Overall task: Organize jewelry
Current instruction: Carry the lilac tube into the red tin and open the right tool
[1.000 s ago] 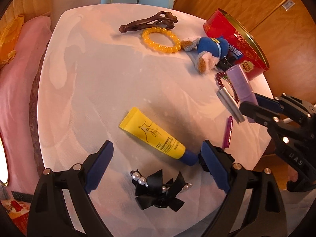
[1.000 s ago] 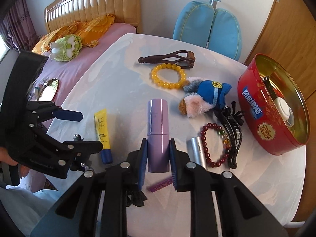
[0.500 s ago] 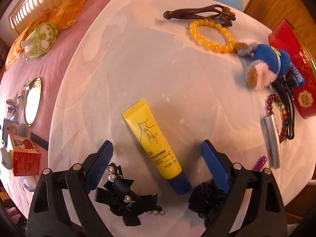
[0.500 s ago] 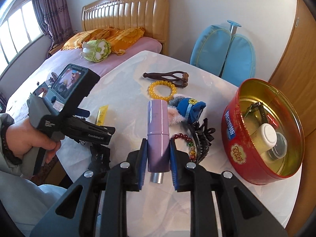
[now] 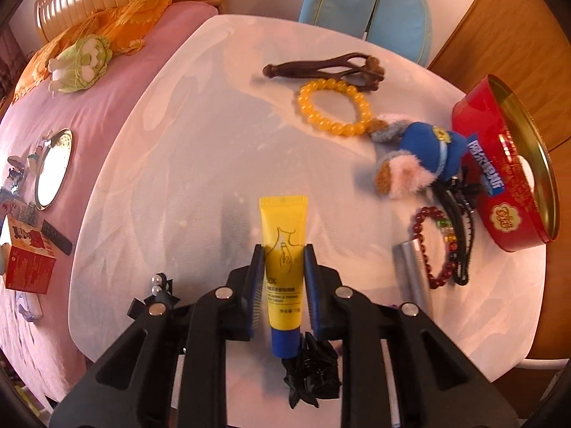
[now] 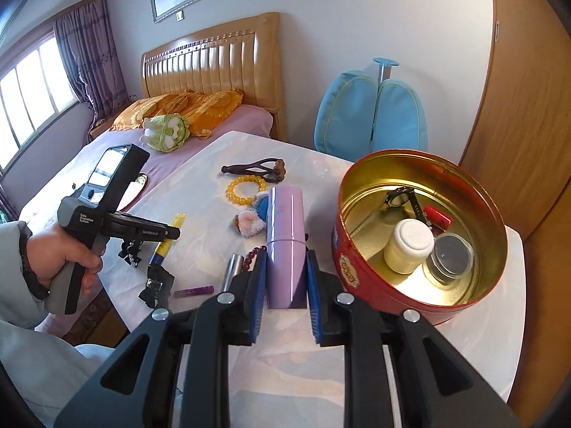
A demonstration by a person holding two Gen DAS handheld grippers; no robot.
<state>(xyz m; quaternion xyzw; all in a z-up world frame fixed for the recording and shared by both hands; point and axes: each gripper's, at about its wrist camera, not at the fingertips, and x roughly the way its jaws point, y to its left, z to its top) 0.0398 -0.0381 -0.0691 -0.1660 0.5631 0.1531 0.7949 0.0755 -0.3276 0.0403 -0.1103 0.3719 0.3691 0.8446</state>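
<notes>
Left gripper (image 5: 284, 265) is closing its fingers (image 5: 255, 271) on the yellow tube (image 5: 283, 249); both blue pads are pressing the tube's sides around mid-length, blue cap pointing back toward the camera, crimped end sticking out past the fingertips. Tube is pointing steeply down over the white counter (image 5: 200, 178).

Right gripper (image 6: 286, 265) is clamping the lilac case (image 6: 285, 239) between its fingers; the case is standing roughly upright, most of its length above the pads, and is hanging just left of the red tin (image 6: 371, 285), not over its opening.

Tin is holding a white jar (image 6: 410, 246), a clear lid (image 6: 451, 258), a small red item and a dark clip.

Lying loose on the counter: yellow bead bracelet (image 5: 333, 107), dark red bead bracelet (image 5: 437, 246), black claw clip (image 5: 464, 228), silver tube (image 5: 412, 271), plush toy (image 5: 417, 164), wooden roller (image 5: 321, 67), black bows with pearls (image 5: 157, 294).
</notes>
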